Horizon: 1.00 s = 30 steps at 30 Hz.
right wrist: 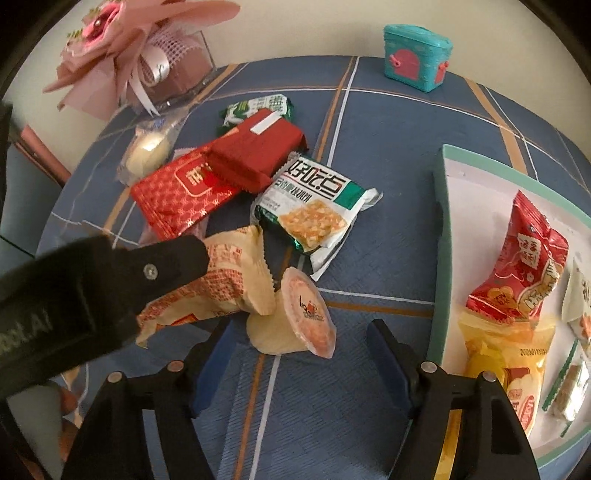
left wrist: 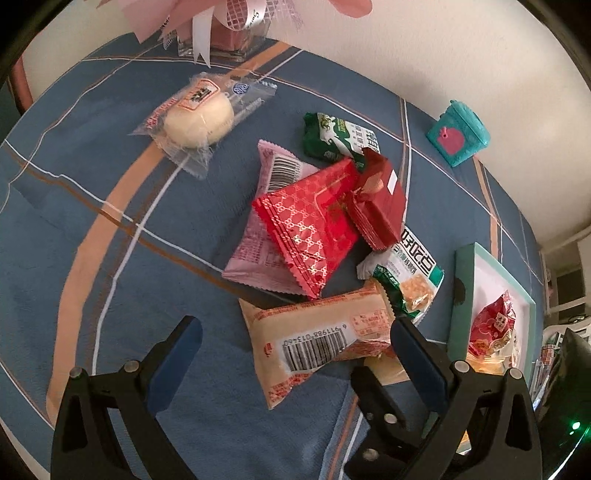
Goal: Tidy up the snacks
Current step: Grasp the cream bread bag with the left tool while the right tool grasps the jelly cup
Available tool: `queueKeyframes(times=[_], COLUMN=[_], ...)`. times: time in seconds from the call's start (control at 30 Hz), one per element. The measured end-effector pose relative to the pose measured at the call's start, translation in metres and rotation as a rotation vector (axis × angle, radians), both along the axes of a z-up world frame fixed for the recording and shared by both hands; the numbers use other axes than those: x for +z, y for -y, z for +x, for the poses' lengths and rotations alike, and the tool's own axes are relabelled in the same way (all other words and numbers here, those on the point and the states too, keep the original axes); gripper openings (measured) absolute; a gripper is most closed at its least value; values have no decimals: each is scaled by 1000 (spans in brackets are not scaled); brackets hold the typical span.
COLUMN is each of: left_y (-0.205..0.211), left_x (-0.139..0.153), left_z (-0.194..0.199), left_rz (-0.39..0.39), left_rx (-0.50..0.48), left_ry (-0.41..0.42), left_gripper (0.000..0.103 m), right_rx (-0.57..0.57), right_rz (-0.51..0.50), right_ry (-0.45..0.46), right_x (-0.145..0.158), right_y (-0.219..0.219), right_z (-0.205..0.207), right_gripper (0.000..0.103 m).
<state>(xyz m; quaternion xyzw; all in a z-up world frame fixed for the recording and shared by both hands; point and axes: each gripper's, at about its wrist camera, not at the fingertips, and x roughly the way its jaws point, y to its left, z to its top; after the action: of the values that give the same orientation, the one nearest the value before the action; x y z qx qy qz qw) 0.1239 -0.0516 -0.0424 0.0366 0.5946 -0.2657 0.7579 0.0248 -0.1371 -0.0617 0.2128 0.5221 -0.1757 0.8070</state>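
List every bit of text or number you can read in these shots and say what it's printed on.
"6 911988 013460", upside down under the barcode on the beige snack packet, last digits uncertain.
"好吃点" in large characters on the green-and-white biscuit packet.
"20230111..." on the yellow packet in the tray, partly cut off.
Lettering on the red packets, jelly cup and bun wrapper: too blurred to read.

Pink packet (left wrist: 255, 236): largely covered by the patterned red packet (left wrist: 310, 229). Green packet (left wrist: 332, 138): near corner under the dark red packet (left wrist: 380, 199). Tray (right wrist: 443, 229): cut off at right edge, contents overlapping. Bouquet (left wrist: 229, 22): cropped at top. Jelly cup (right wrist: 306, 314): lid print illegible.
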Motion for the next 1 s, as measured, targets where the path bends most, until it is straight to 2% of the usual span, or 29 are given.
queueKeyframes(times=[0.17, 0.33, 0.4, 0.5, 0.6, 0.73, 1.0], left_y=[16, 23, 21, 22, 22, 17, 10], left_x=[-4, -10, -12, -14, -15, -18, -19], left_z=[-1, -1, -3, -4, -4, -5, -3], left_rz=[24, 32, 26, 11, 8, -6, -36], left_rx=[-20, -27, -25, -33, -34, -25, -4], left_ry=[-2, -6, -12, -27, -28, -48, -53], left_gripper=[102, 102, 99, 92, 91, 83, 77], right_rx=[27, 30, 32, 29, 29, 29, 27], right_rz=[-52, -55, -60, -62, -55, -48, -44], right_ry=[-20, -11, -11, -12, -6, -3, -4], right_x=[-4, -6, -7, -6, -5, -5, -2], right_y=[-7, -9, -9, -6, 0, 4, 7], right_z=[10, 9, 9, 9, 6, 2, -7], right_gripper=[71, 65, 57, 53, 52, 52, 52])
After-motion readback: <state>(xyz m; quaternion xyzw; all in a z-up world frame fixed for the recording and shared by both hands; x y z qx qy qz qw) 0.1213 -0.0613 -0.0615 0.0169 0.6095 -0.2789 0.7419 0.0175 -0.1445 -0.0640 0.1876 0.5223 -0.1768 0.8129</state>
